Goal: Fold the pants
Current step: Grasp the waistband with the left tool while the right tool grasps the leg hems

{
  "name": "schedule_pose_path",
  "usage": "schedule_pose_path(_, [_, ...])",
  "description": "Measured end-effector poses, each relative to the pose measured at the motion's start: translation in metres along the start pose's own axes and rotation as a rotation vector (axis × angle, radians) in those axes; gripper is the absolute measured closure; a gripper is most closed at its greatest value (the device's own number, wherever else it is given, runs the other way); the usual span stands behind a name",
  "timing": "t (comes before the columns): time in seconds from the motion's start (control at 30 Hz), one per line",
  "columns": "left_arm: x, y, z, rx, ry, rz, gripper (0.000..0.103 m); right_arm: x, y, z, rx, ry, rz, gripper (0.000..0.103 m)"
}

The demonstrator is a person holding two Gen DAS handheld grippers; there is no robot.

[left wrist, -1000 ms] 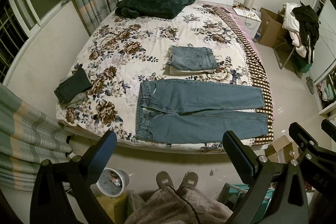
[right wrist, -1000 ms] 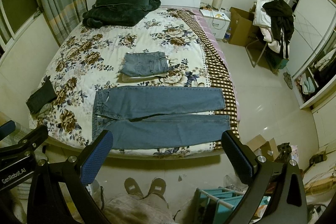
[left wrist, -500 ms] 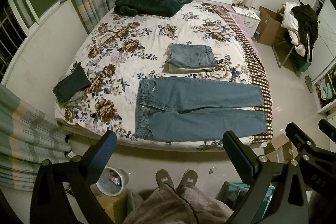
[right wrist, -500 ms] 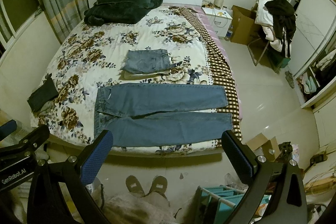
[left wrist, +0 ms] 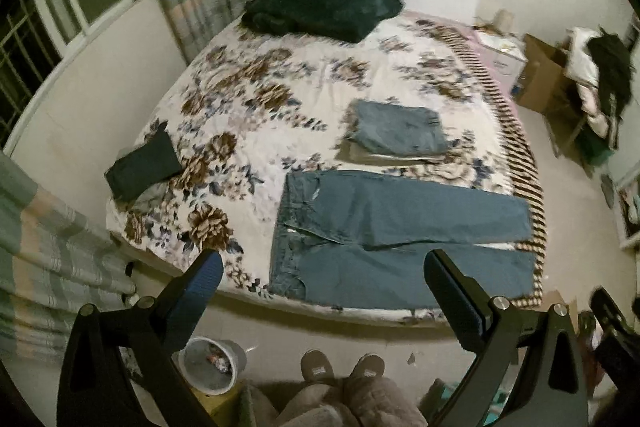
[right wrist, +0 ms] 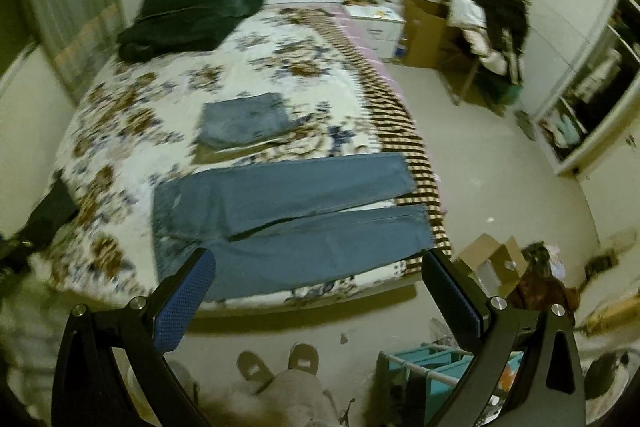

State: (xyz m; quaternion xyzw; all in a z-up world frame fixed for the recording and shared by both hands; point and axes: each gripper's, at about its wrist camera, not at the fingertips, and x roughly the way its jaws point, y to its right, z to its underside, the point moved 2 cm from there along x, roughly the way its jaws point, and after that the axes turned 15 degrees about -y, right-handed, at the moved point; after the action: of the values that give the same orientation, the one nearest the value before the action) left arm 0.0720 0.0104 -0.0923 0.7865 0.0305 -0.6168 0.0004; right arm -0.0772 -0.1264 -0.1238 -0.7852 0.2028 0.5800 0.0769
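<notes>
— What do you see from the left side?

— The left gripper [left wrist: 322, 269] is wide apart and holds nothing. It hangs over the near edge of the bed [left wrist: 256, 131]. The blue pants [left wrist: 396, 231] lie flat there, waist to the left, legs to the right. Some folded jeans [left wrist: 400, 129] sit just behind them.

— And from the right side?

— The right gripper [right wrist: 318, 267] is wide apart too, with nothing in it. The pants [right wrist: 288, 223] lie flat below it. The person's shoes [right wrist: 278, 363] are on the floor.
</notes>
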Motion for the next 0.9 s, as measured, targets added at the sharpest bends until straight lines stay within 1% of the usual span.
schedule_pose_path(0.03, [0.006,-0.007,-0.011,-0.016,-0.009,0.005,0.0,0.013,0.003,-0.013,0.027,-0.011,0.005,0.0])
schedule_pose_path(0.07, [0.015,-0.009,-0.019,-0.034,-0.019,-0.002,0.0,0.025,0.007,-0.02,0.052,-0.018,0.015,0.0])
schedule_pose_path(0.1, [0.025,-0.01,-0.028,-0.053,-0.034,-0.014,0.0,0.042,0.013,-0.028,0.081,-0.037,0.029,0.0])
schedule_pose_path(0.17, [0.051,-0.013,-0.052,-0.101,-0.07,-0.043,0.0,0.073,0.023,-0.048,0.125,-0.078,0.028,0.0])
schedule_pose_path(0.23, [0.077,-0.013,-0.07,-0.153,-0.115,-0.059,0.0,0.108,0.033,-0.072,0.169,-0.131,0.012,0.0])
schedule_pose_path(0.3, [0.102,-0.017,-0.09,-0.206,-0.161,-0.056,0.0,0.153,0.049,-0.099,0.226,-0.194,-0.01,0.0])
schedule_pose_path(0.4, [0.157,-0.016,-0.125,-0.336,-0.252,-0.04,0.0,0.218,0.067,-0.144,0.307,-0.26,-0.053,0.0])
schedule_pose_path(0.43, [0.171,-0.017,-0.135,-0.366,-0.273,-0.033,0.0,0.237,0.068,-0.157,0.325,-0.271,-0.059,0.0])
schedule_pose_path(0.53, [0.231,-0.012,-0.17,-0.5,-0.363,-0.012,0.0,0.314,0.086,-0.205,0.397,-0.337,-0.09,0.0])
schedule_pose_path(0.6, [0.269,-0.01,-0.185,-0.578,-0.426,0.004,0.0,0.372,0.099,-0.24,0.456,-0.382,-0.1,0.0])
schedule_pose_path(0.67, [0.315,-0.005,-0.203,-0.654,-0.487,0.02,0.0,0.416,0.105,-0.265,0.5,-0.404,-0.098,0.0])
schedule_pose_path(0.7, [0.33,-0.003,-0.21,-0.676,-0.503,0.021,0.0,0.436,0.109,-0.276,0.519,-0.416,-0.089,0.0])
schedule_pose_path(0.73, [0.349,0.0,-0.218,-0.701,-0.521,0.018,0.0,0.466,0.117,-0.293,0.547,-0.432,-0.083,0.0])
schedule_pose_path(0.77, [0.372,0.003,-0.227,-0.725,-0.539,0.012,0.0,0.48,0.12,-0.3,0.563,-0.44,-0.08,0.0])
schedule_pose_path(0.8, [0.388,0.005,-0.233,-0.74,-0.555,0.006,0.0,0.505,0.127,-0.313,0.587,-0.455,-0.072,0.0])
schedule_pose_path(0.9, [0.437,0.007,-0.25,-0.786,-0.608,0.0,0.0,0.552,0.137,-0.332,0.634,-0.49,-0.054,0.0])
